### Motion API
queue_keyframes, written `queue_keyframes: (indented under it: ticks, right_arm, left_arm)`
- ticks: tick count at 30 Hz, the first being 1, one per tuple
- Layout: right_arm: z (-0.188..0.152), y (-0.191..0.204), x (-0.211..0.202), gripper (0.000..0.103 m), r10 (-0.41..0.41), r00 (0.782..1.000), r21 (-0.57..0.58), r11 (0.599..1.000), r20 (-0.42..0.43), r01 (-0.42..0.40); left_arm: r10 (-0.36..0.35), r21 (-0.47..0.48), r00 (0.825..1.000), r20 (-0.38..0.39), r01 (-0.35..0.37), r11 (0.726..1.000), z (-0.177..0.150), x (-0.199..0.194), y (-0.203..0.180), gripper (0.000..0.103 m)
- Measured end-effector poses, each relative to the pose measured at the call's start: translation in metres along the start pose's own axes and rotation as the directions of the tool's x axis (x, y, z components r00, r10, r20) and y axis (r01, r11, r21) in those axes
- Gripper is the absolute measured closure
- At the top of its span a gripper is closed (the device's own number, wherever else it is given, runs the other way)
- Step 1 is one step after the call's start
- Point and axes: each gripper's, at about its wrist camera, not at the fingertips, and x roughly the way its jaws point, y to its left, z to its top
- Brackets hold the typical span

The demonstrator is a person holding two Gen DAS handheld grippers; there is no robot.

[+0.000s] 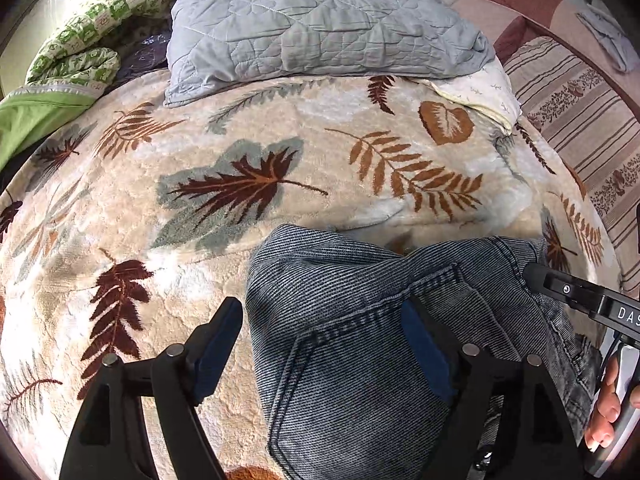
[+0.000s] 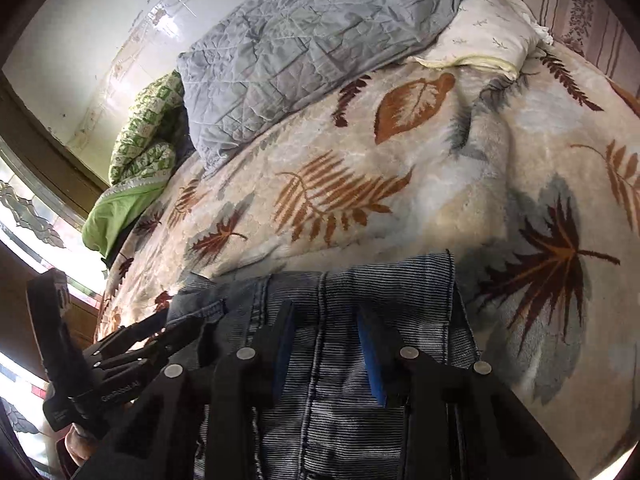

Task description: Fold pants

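Grey-blue denim pants (image 1: 360, 320) lie bunched on a beige leaf-patterned blanket (image 1: 240, 160), back pocket facing up. My left gripper (image 1: 324, 316) is open, its jaws straddling the pants' left edge just above the cloth. In the right wrist view the pants (image 2: 344, 292) show a seam and hem. My right gripper (image 2: 326, 322) is open over that seam, jaws wide and holding nothing. The right gripper's body also shows in the left wrist view (image 1: 592, 300), and the left gripper in the right wrist view (image 2: 132, 344).
A grey quilted pillow (image 1: 320, 20) and a white pillow (image 1: 488, 96) lie at the head of the bed. A green patterned quilt (image 1: 80, 48) is bunched far left. A striped bedcover (image 1: 580, 120) lies right. A wall and window (image 2: 36, 208) lie to the left.
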Motion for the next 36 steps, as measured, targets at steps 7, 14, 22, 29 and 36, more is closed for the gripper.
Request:
queue_keyframes:
  ticks: [7,14,22,29,36]
  right_arm:
    - [-0.008,-0.008,0.002,0.063,0.013,1.000,-0.056,0.998,-0.007,-0.013]
    - [-0.024,-0.002,-0.038,0.064,0.045,0.997,-0.103,0.994,0.062,-0.039]
    - [-0.069,0.038,-0.065,0.049,0.029,0.994,-0.266,0.964,0.102,0.000]
    - [-0.099,0.043,-0.046,0.046,-0.099,0.994,-0.330,0.938,0.036,0.105]
    - [-0.122,0.044,-0.042,0.043,-0.161,0.987,-0.410,0.899,0.019,0.155]
  left_arm:
    - [-0.032,-0.074,0.999,-0.034,0.029,0.997,0.000,0.007,0.010,0.011]
    - [-0.041,-0.035,0.998,0.056,0.043,0.998,-0.016,-0.040,0.004,0.012]
    - [-0.087,0.026,0.995,0.054,0.085,0.996,-0.057,-0.073,-0.016,0.012]
    - [-0.066,0.077,0.997,-0.024,0.068,0.995,-0.096,-0.056,-0.029,0.012]
    - [-0.117,-0.004,0.992,-0.047,0.117,0.993,-0.106,-0.044,-0.015,0.004]
